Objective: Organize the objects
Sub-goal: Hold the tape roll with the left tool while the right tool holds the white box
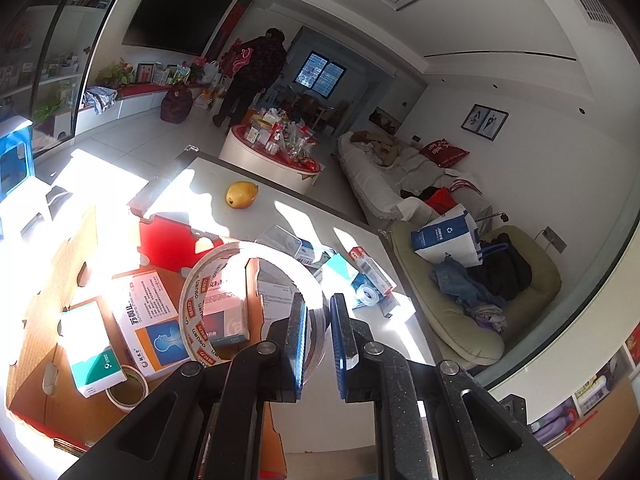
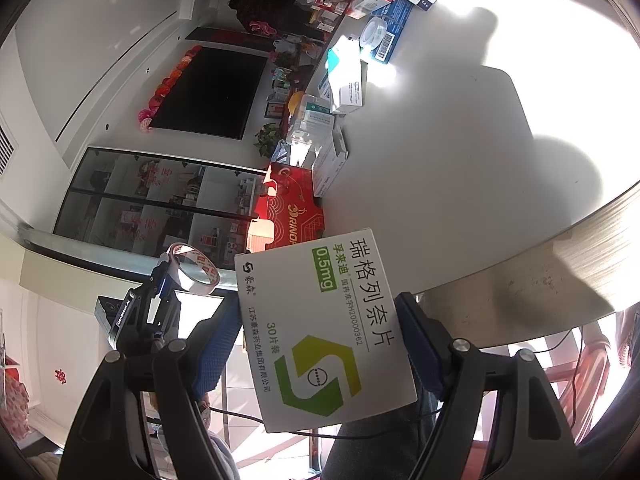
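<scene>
While gripped: tape roll (image 1: 256, 304), medicine box (image 2: 324, 328)

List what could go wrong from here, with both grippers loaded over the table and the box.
1. The left gripper pinches only the thin wall of the tape roll; the roll could swing or slip above the cardboard box.
2. The right gripper grips the white medicine box by its edges, off the table; a slip would probably drop it to the floor.

The cardboard box (image 1: 60, 320) is crowded with medicine packs and a tape roll (image 1: 128, 390); the white table (image 2: 460, 152) lies bare near its front edge. Packets (image 2: 352, 80) clutter its far side.
</scene>
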A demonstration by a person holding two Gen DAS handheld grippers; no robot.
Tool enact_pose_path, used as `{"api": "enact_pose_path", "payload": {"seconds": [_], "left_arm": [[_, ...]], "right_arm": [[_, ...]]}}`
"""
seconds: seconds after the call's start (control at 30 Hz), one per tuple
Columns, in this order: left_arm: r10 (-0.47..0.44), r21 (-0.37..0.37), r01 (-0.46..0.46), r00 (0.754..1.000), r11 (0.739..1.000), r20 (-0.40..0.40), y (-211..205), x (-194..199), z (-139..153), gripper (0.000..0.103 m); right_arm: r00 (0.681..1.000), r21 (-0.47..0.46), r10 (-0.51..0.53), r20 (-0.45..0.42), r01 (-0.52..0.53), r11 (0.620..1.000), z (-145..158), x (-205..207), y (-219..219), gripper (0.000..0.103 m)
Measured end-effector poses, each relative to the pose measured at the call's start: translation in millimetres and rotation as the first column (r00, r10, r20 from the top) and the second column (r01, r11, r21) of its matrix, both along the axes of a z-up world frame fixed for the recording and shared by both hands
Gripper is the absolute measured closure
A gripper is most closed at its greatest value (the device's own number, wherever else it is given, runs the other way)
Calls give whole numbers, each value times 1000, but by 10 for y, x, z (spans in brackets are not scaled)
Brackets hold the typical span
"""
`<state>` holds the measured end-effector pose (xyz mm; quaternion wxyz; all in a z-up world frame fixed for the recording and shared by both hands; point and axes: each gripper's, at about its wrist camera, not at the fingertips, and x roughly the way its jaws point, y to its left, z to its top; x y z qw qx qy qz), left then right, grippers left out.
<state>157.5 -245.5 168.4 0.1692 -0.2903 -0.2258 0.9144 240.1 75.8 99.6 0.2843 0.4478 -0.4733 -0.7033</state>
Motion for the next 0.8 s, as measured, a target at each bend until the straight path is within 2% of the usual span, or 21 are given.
{"api": "enact_pose_path", "payload": {"seconds": [0.8], "left_arm": [[-4,4,4,1000,1000,5,-2,11,-23,91]], "right_arm": [[1000,-6,-8,2,8,1000,10,-5,13,26]]}}
